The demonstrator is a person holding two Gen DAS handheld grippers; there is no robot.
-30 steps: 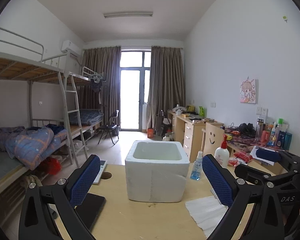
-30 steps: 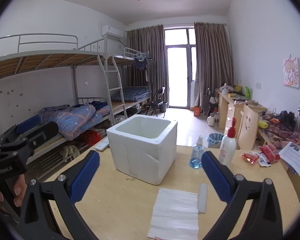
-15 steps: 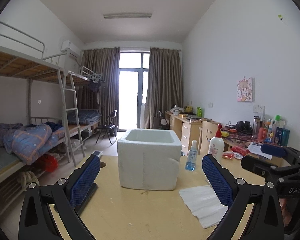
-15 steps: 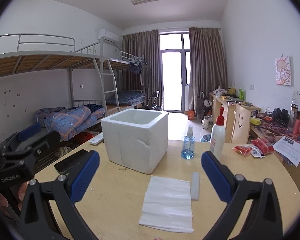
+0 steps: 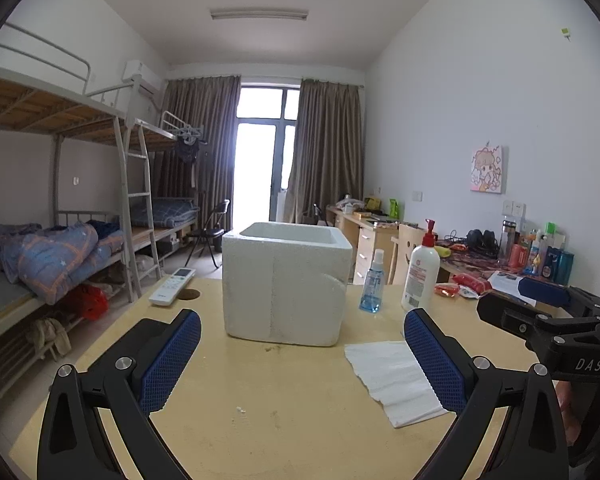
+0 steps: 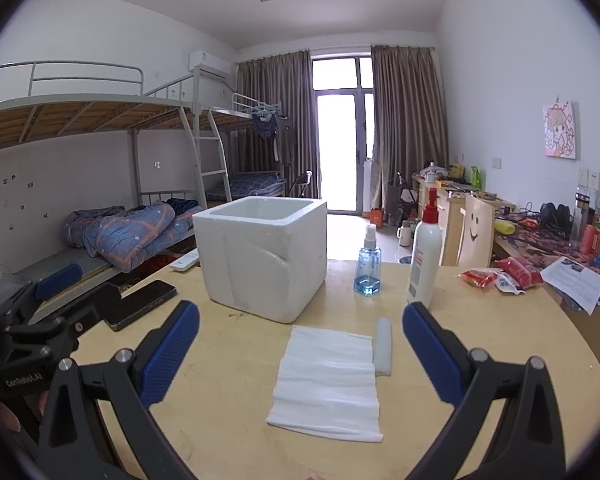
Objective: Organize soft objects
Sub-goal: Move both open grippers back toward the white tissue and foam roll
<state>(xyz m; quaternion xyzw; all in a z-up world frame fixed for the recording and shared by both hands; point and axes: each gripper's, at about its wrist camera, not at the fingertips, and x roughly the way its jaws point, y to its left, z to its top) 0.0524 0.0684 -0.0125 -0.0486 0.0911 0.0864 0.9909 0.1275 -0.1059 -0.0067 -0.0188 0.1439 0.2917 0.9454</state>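
Note:
A white cloth [image 6: 330,382] lies flat on the wooden table [image 6: 228,408], with a small white roll [image 6: 383,344] at its right edge. The cloth also shows in the left wrist view [image 5: 394,380]. A white foam box [image 6: 262,254] stands open-topped behind it, also seen in the left wrist view [image 5: 286,282]. My right gripper [image 6: 300,354] is open and empty, hovering just above and in front of the cloth. My left gripper [image 5: 302,360] is open and empty, facing the box from the front with the cloth to its right.
A blue spray bottle [image 6: 367,266] and a white pump bottle [image 6: 425,258] stand right of the box. A black phone [image 6: 140,304] and a white remote [image 5: 172,286] lie at the left. Red snack packets [image 6: 500,274] and paper lie far right.
Both grippers have drawn back and lowered, so the box and cloth sit farther off. Both jaws stay open.

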